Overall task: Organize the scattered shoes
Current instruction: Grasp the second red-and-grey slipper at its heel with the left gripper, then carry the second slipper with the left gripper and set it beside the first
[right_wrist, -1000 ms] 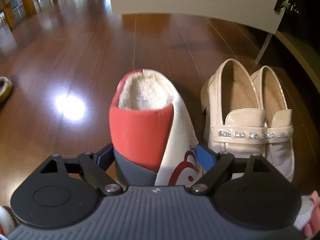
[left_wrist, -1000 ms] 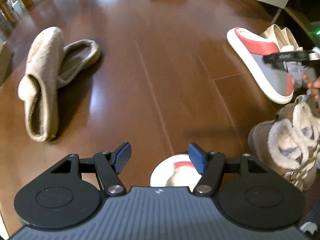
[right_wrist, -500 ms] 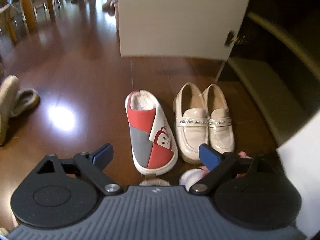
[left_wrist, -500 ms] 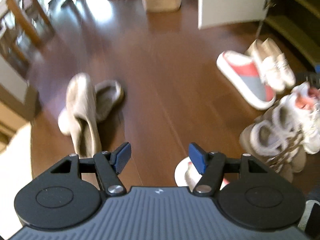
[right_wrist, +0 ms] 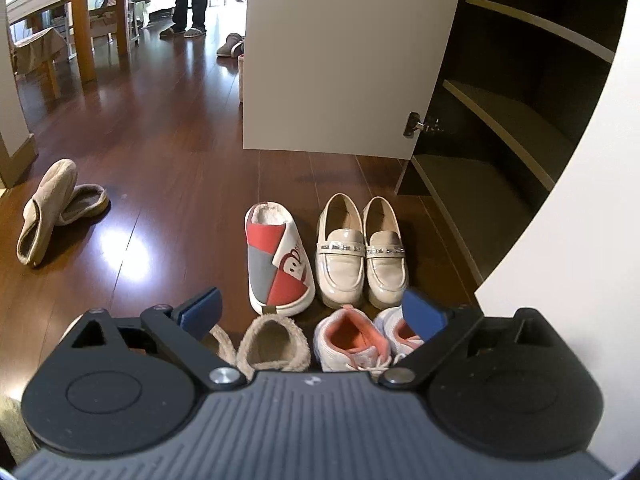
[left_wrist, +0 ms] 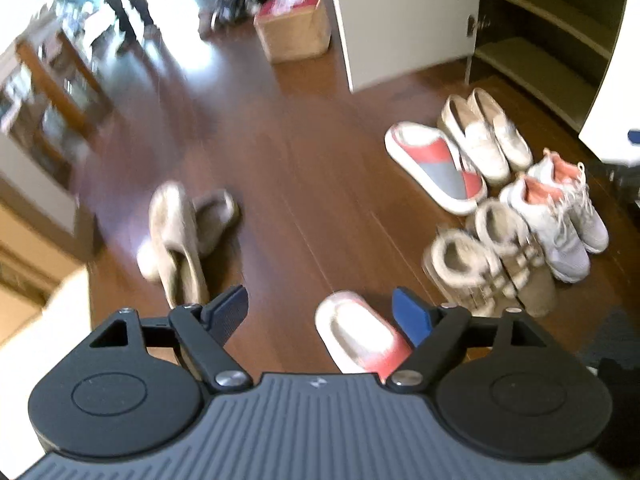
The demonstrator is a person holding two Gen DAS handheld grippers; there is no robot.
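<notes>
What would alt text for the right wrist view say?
The open, empty right gripper, jaws opening, looks down on a red-and-grey slipper beside paired beige loafers, before an open shoe cabinet. Two tan slippers lie crossed on the wooden floor, far left.

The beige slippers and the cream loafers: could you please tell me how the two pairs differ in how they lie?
The cream loafers stand upright, side by side and parallel; the beige slippers are jumbled, one on its side leaning over the other. The loafers sit beside the red and grey slipper by the open cabinet; the beige slippers lie apart on open floor. The loafers look glossy, the slippers soft and matte. Both are pale pairs.
</notes>
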